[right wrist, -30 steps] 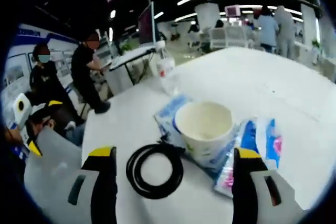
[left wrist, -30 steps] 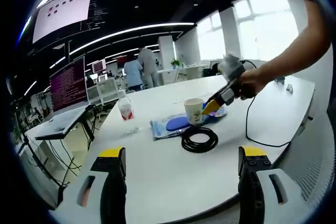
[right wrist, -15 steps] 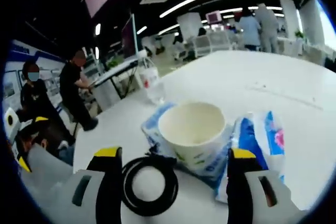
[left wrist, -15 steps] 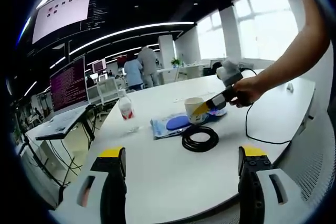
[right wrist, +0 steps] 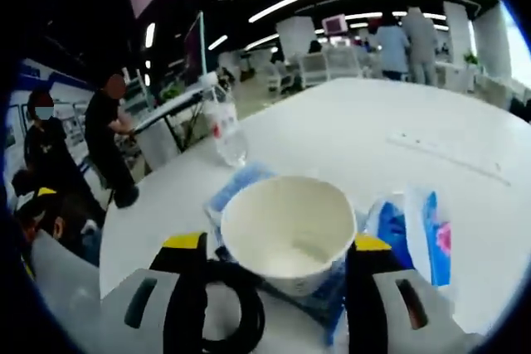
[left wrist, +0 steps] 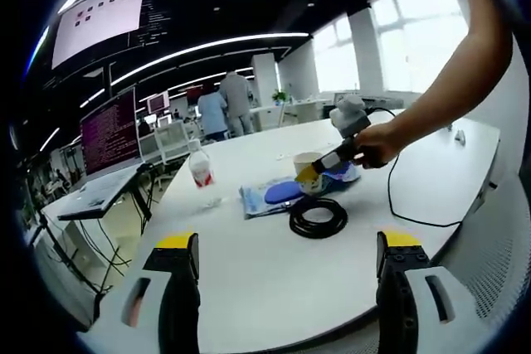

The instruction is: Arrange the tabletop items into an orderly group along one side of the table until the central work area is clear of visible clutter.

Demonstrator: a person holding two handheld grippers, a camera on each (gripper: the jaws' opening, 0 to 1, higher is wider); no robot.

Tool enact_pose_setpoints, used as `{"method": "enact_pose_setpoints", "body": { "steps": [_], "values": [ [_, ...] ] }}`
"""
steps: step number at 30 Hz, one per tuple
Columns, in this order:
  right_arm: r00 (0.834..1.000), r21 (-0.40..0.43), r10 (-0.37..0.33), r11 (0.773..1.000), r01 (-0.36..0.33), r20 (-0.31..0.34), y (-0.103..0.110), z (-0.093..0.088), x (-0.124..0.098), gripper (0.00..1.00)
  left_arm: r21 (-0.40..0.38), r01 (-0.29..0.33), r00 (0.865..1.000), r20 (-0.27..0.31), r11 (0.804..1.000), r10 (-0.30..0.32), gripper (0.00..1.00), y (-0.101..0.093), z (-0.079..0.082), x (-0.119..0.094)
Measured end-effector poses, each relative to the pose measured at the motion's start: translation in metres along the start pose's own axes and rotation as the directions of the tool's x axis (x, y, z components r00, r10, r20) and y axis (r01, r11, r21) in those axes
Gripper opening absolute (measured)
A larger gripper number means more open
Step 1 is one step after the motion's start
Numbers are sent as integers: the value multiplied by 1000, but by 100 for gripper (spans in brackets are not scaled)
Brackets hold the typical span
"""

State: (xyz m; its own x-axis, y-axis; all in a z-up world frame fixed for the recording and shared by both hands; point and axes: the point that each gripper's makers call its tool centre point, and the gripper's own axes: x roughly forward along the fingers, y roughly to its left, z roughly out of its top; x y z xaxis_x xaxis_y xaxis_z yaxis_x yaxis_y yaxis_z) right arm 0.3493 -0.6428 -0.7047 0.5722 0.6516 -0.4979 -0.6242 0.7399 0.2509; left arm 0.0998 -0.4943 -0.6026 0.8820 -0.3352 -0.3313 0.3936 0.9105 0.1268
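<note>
Cup between right gripper jaws, seemingly ungripped

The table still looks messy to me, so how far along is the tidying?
Barely started. Nothing looks moved aside: the paper cup, black cable coil, blue packets and water bottle remain mid-table. In hand: the right gripper, jaws open, brackets the cup. The left gripper hangs open. Everything still needs grouping.

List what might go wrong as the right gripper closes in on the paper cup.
1. The paper cup sits between the right gripper's open jaws; a hard squeeze could crush it.
2. It stands on blue packets, an uneven base, so a nudge might tip it.
3. The black cable coil lies right by the left jaw and may get snagged or dragged.
</note>
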Motion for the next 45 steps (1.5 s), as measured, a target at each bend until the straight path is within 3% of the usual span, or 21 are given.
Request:
{"method": "enact_pose_setpoints", "body": {
  "steps": [2,13,24,31,40,45],
  "values": [
    [1000,-21,-9,1000,8,-27,-1,-3,1,60,-1,2,1000,1,1000,-2,88,0,0,0],
    [1000,-32,-5,999,4,-20,10,6,-6,47,-5,-4,1000,2,1000,4,88,1,0,1],
    [1000,-38,-3,999,2,-13,14,12,-8,45,-11,-10,1000,9,1000,10,88,3,1,0],
    [1000,-38,7,999,-6,29,13,29,-10,44,-33,-12,999,33,999,14,87,4,5,-1],
    [994,-58,29,998,-23,101,14,72,-8,43,-47,-13,999,50,999,16,87,5,9,-3],
    [994,-102,50,994,-40,100,21,91,1,43,-63,-11,998,64,998,15,88,5,11,-3]
  ]
}}
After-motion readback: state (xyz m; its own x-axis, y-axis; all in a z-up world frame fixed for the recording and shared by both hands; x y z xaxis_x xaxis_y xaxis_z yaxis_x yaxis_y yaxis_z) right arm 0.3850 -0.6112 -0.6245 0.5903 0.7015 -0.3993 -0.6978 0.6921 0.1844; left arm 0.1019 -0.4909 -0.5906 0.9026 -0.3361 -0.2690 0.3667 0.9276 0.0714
